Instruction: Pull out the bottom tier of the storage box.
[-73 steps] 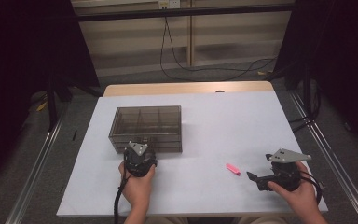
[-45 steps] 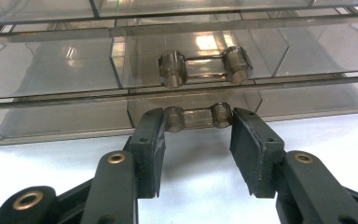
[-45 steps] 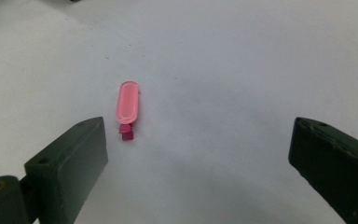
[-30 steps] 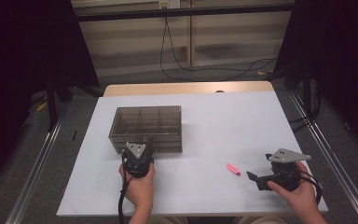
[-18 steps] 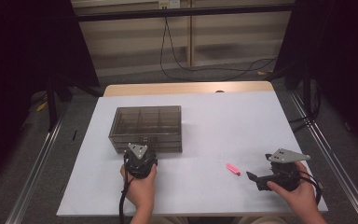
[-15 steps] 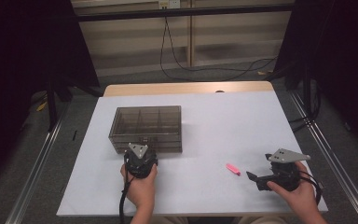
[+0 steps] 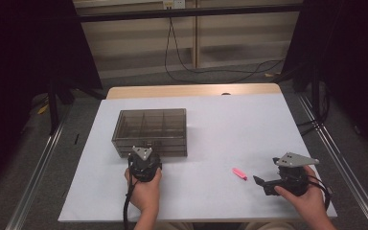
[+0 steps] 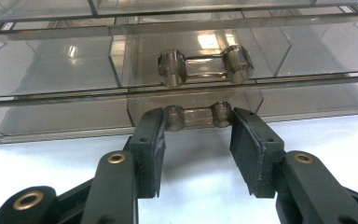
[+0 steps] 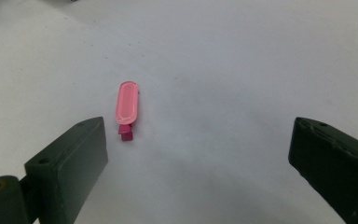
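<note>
1. Drawer cabinet (image 7: 152, 131): smoky see-through plastic, low and wide, stacked drawers. Stands left of centre on the white table (image 7: 249, 124). No contents can be made out inside.
2. Lowest drawer handle (image 8: 198, 116): clear bar between two round knobs, at the cabinet's near face, just above the table.
3. Left gripper (image 8: 196, 135): at the cabinet's near side, pads flanking the lowest handle's ends, touching or nearly so; firm clamping cannot be told.
4. Right gripper (image 9: 198, 163): released, jaws wide, near right.
5. Pink clip (image 9: 127, 108): small, oblong, lying just beyond the right gripper.
</note>
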{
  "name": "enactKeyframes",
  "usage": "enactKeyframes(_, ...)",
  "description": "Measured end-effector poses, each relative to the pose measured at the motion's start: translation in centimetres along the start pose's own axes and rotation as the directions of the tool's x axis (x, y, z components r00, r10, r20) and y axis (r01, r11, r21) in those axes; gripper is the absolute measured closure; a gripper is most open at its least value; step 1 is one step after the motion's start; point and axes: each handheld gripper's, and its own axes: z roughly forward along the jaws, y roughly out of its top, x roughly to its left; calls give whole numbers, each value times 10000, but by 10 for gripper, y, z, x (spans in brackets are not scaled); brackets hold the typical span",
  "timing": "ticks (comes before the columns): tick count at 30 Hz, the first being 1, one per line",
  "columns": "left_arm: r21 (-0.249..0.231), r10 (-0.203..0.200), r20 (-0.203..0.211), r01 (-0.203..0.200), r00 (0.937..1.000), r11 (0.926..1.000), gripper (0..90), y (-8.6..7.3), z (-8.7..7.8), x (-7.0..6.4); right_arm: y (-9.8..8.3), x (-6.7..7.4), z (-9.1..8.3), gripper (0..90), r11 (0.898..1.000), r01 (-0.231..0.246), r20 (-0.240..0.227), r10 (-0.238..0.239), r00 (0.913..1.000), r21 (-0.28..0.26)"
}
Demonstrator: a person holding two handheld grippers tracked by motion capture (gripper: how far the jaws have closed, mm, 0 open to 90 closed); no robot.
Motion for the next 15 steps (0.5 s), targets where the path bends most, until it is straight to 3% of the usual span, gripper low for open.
enactKeyframes(6,-38,-89,21,90,10000,10000,557,-1,-1,0,0,-1,0,43,10000,11,21,-11,10000,-16)
enactKeyframes(15,-146,116,-22,-117,9999,9998,563,-1,-4,-1,0,-1,1,43,10000,16,31,-16,10000,-5)
